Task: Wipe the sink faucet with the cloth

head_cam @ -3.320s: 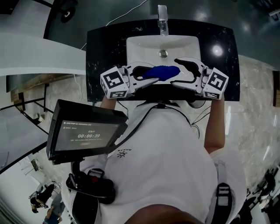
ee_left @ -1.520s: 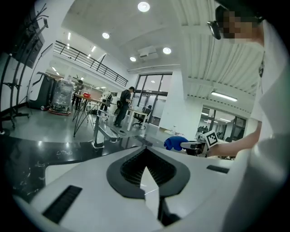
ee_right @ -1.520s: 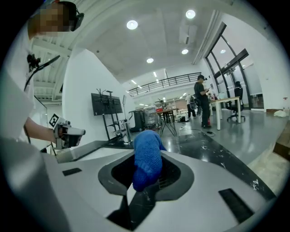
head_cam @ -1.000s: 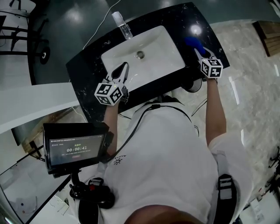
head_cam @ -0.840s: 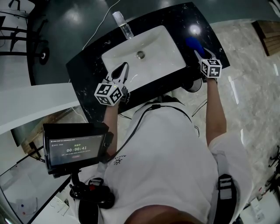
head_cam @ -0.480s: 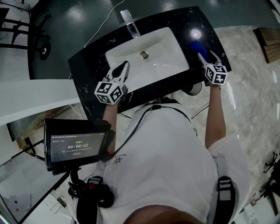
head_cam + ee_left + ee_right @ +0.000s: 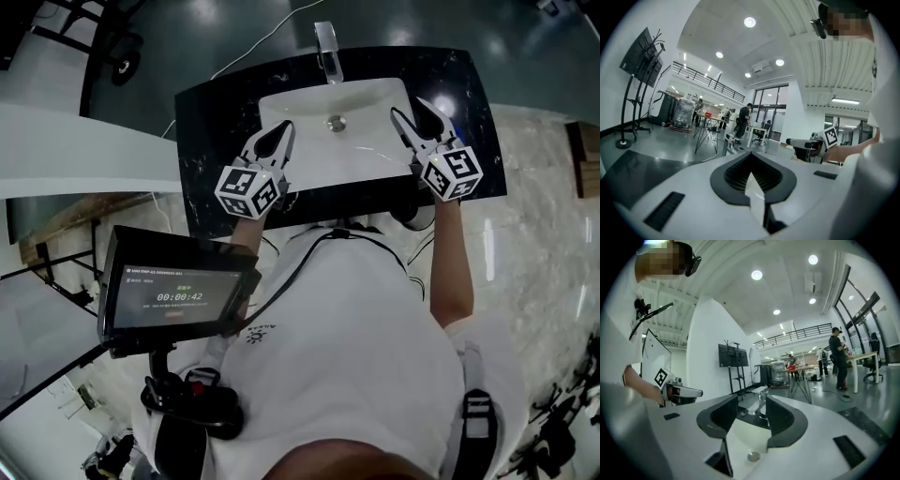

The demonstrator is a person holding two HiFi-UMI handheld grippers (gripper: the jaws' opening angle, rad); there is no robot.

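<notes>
Black countertop [image 7: 216, 122] is now framed squarer than a second ago, when it was seen skewed. The white sink [image 7: 300, 108] is set in it. The right gripper [image 7: 408, 109] has been carried from the counter at the sink's 3 o'clock to over the basin's right part. Its jaws were just spread wide, then eased in slightly, with nothing held; only basin is seen through the gap. The left gripper [image 7: 278, 131] is kept at the sink's 8 o'clock, jaws pressed together, empty. The faucet [image 7: 327, 52] is seen at the sink's 12 o'clock, the drain [image 7: 337, 123] just below it. The blue cloth, earlier at the right jaws, is not made out in any view.
</notes>
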